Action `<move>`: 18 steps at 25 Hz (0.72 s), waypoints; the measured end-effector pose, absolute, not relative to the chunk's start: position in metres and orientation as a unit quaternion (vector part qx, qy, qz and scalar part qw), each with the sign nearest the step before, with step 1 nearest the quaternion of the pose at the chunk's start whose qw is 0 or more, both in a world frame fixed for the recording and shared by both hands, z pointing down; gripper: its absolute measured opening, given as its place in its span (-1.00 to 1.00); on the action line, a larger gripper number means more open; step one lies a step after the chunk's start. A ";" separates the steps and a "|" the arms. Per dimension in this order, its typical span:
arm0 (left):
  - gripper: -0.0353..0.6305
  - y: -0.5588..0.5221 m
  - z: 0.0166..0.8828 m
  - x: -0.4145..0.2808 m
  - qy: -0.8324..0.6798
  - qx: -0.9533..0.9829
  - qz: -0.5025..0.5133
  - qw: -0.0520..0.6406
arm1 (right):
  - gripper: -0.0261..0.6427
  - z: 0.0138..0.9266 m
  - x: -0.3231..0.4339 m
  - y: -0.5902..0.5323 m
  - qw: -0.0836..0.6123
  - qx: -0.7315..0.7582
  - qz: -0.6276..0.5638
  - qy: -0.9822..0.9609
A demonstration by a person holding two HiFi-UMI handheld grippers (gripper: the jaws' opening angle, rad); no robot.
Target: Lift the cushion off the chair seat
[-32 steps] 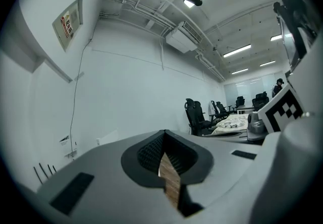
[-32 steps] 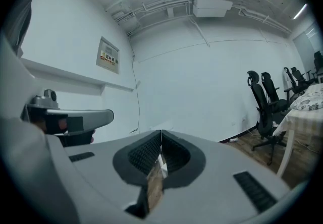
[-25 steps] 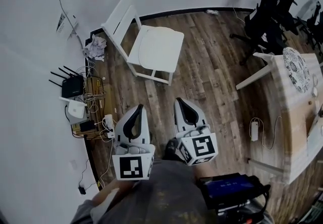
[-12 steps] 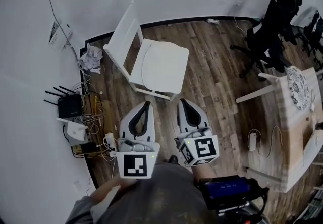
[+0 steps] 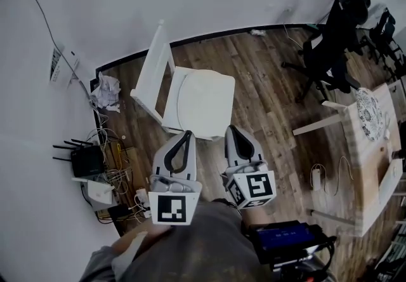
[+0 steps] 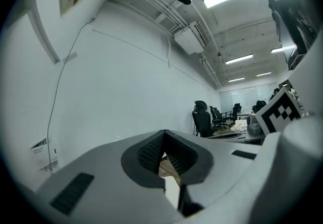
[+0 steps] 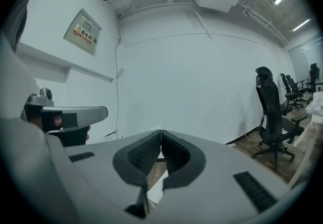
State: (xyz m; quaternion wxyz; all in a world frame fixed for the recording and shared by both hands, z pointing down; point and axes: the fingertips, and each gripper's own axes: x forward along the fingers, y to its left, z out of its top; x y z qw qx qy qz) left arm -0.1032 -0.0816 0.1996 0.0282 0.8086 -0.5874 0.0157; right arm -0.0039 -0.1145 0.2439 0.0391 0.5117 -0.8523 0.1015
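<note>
A white wooden chair stands on the plank floor near the wall. A round white cushion lies flat on its seat. My left gripper is shut with nothing in it; its tips hang just over the seat's near edge in the head view. Beside it, my right gripper is also shut and empty, close to the seat's near right corner. Neither touches the cushion. The left gripper view shows the left gripper with its jaws meeting. The right gripper view shows the right gripper the same way.
Routers and tangled cables lie by the left wall, with crumpled paper beside the chair. Black office chairs stand at the back right. A wooden table is at the right, and a power adapter lies on the floor.
Both grippers have moved forward toward the chair, still shut. The chair now lies much nearer their tips, and the view has shifted with them.
</note>
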 end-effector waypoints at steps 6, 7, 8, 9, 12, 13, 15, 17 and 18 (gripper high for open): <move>-0.88 -0.105 0.203 -0.104 -0.578 0.815 0.014 0.042 | -0.89 0.239 0.002 -0.133 0.036 0.531 0.093 -0.841; -0.88 -0.109 0.205 -0.104 -0.577 0.816 0.015 0.044 | -0.90 0.241 0.005 -0.136 0.037 0.535 0.093 -0.839; -0.88 -0.113 0.207 -0.104 -0.577 0.816 0.016 0.047 | -0.89 0.243 0.008 -0.140 0.038 0.538 0.094 -0.837; -0.88 -0.116 0.209 -0.104 -0.577 0.815 0.016 0.050 | -0.89 0.245 0.010 -0.143 0.039 0.540 0.096 -0.835; -0.88 -0.126 0.208 -0.104 -0.579 0.814 0.020 0.051 | -0.89 0.247 0.016 -0.152 0.040 0.541 0.099 -0.834; -0.88 -0.131 0.208 -0.102 -0.580 0.813 0.021 0.051 | -0.89 0.247 0.017 -0.157 0.041 0.539 0.099 -0.835; -0.88 -0.140 0.205 -0.098 -0.581 0.812 0.022 0.049 | -0.89 0.247 0.019 -0.166 0.042 0.535 0.100 -0.838; -0.88 -0.148 0.206 -0.095 -0.582 0.811 0.027 0.050 | -0.89 0.247 0.020 -0.176 0.041 0.531 0.102 -0.840; -0.88 -0.152 0.207 -0.094 -0.583 0.810 0.031 0.052 | -0.89 0.248 0.020 -0.180 0.040 0.529 0.104 -0.842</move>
